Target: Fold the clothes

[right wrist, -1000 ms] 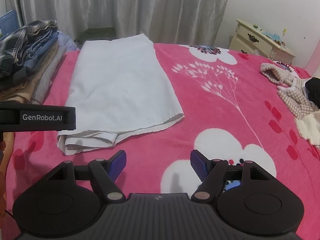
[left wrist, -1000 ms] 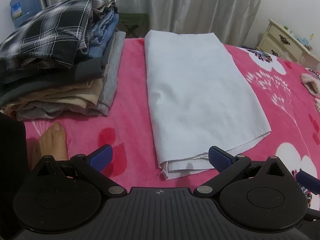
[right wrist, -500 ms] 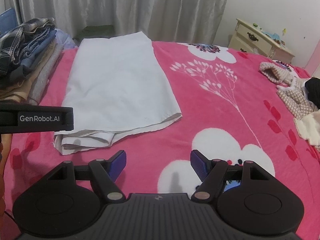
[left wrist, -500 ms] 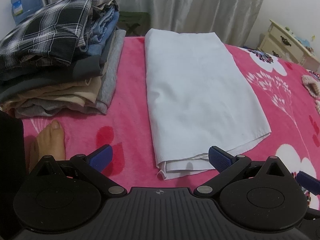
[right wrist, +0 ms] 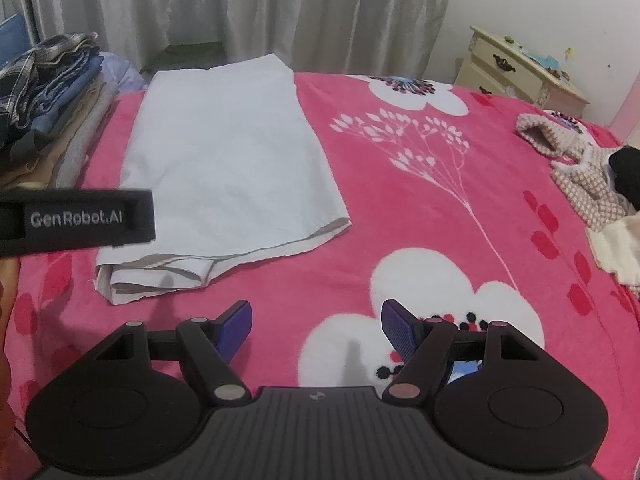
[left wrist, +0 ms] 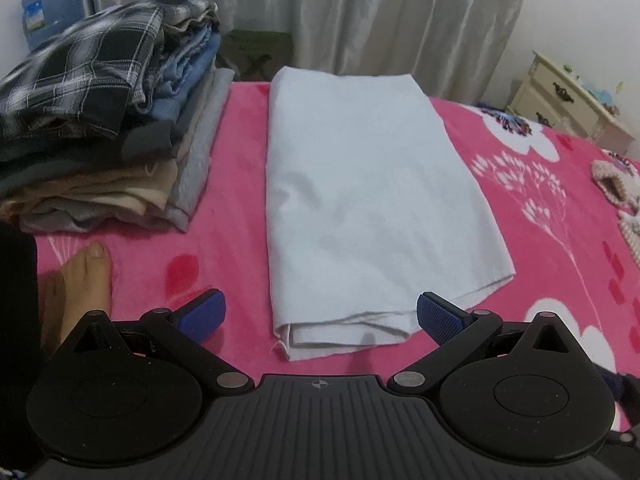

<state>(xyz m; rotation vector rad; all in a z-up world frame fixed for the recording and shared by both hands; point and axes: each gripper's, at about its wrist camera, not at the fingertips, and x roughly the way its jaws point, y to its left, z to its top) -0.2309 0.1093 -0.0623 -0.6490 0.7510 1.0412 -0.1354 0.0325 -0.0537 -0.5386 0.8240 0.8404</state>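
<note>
On the bed, the pink plush blanket with white flower prints [right wrist: 400, 208] serves as the working surface, broad and flat enough for a garment to be spread and smoothed. Along the middle of that blanket lies the pale white cloth garment [left wrist: 360, 200], folded lengthwise into a long narrow panel; its near end shows several layered hems, so it is already doubled over itself at least once. Judged from that shape, it could be partway through folding, with a crosswise fold wanting, or it could be laid so for good; the pictures do not settle which.

To the left of the white garment, just beside it, stands the stack of folded clothes [left wrist: 104, 140], plaid on top, then blue, dark, tan and grey layers, probably kept close so a finished piece travels little. To the right of the garment, well apart, sits a heap of loose checked and cream clothes [right wrist: 580, 176], seemingly waiting their turn. A bare foot [left wrist: 80, 280] rests on the blanket near the stack's front.

The left tool [left wrist: 320, 316] hovers at the garment's near end, its blue pads spread wide on either side of the hem, gripping nothing. The right tool [right wrist: 316, 324] hangs over bare blanket right of that end, likewise spread and empty.
</note>
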